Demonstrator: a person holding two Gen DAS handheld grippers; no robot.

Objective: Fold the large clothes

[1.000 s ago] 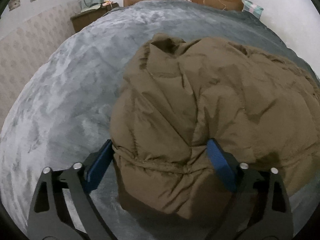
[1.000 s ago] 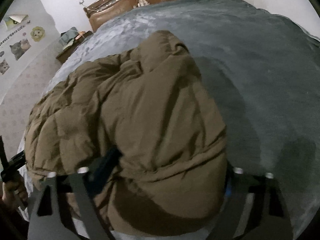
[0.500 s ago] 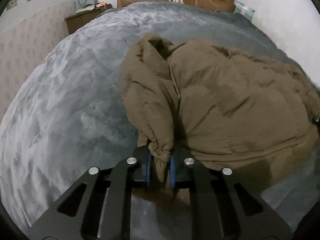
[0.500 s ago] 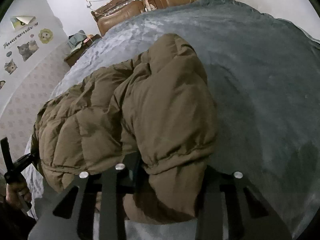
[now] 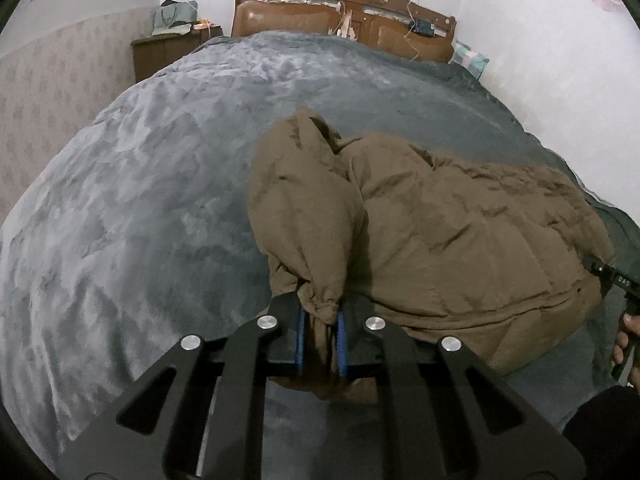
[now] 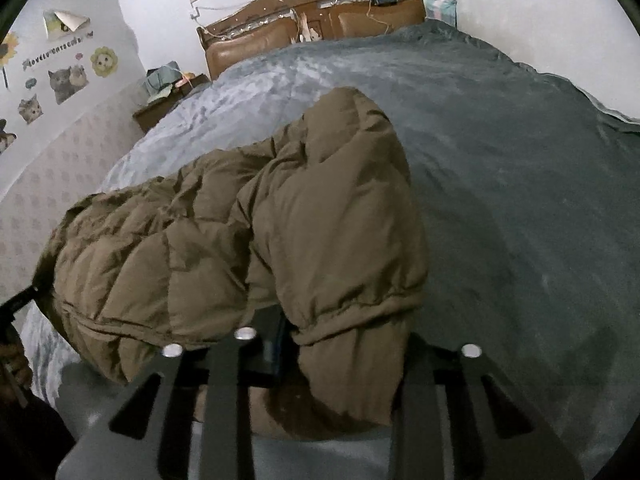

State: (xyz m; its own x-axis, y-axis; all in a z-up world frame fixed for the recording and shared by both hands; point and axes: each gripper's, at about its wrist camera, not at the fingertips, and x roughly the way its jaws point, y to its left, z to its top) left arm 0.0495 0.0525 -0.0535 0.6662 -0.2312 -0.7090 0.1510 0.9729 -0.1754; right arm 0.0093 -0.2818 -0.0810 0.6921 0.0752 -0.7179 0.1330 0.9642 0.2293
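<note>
A brown puffer jacket (image 5: 440, 232) lies bunched on the grey bed cover (image 5: 140, 200). My left gripper (image 5: 320, 336) is shut on a gathered cuff at the jacket's near left corner, its blue pads pinching the cloth. In the right wrist view the jacket (image 6: 248, 248) fills the middle. My right gripper (image 6: 344, 356) is closed on the elastic hem of the near right corner, and the cloth hides most of both fingers.
The wooden headboard (image 5: 344, 12) stands at the far end, with a nightstand (image 5: 168, 52) holding bags at the far left. A pillow (image 5: 470, 60) lies at the far right by the wall. The other hand's gripper shows at the right edge (image 5: 612, 276).
Both grippers closed from wide open onto the jacket's near edge. Both have pulled back and up, gathering the cloth, and the jacket looks smaller and farther away.
</note>
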